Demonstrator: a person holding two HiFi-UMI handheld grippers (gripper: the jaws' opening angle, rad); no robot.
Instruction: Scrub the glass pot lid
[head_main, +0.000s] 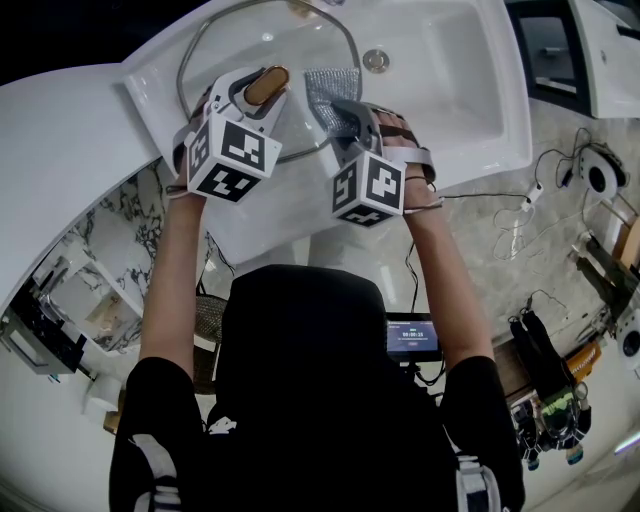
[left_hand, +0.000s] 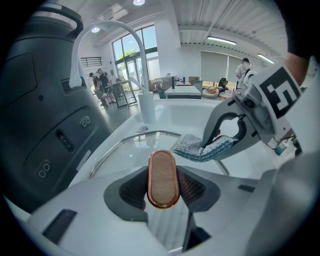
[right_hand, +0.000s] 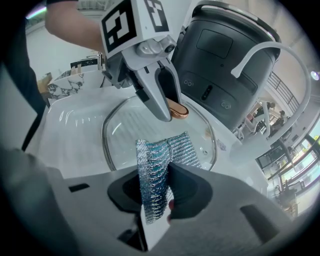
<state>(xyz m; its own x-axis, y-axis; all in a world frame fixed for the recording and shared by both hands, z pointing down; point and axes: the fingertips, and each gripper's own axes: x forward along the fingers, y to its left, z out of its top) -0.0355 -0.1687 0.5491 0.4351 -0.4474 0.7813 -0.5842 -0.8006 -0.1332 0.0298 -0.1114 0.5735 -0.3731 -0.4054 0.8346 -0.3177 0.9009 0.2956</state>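
Head view: right hand (head_main: 405, 145) above sink (head_main: 455, 70)

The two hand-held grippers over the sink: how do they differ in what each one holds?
The left hand-held gripper clamps the lid's rigid, copper-rimmed brown handle; the right hand-held gripper clamps a soft silvery scrubbing cloth. The handle stands up between the left jaws, while the cloth spreads from the right ones over the glass lid. Both are shut on something, above the white sink.
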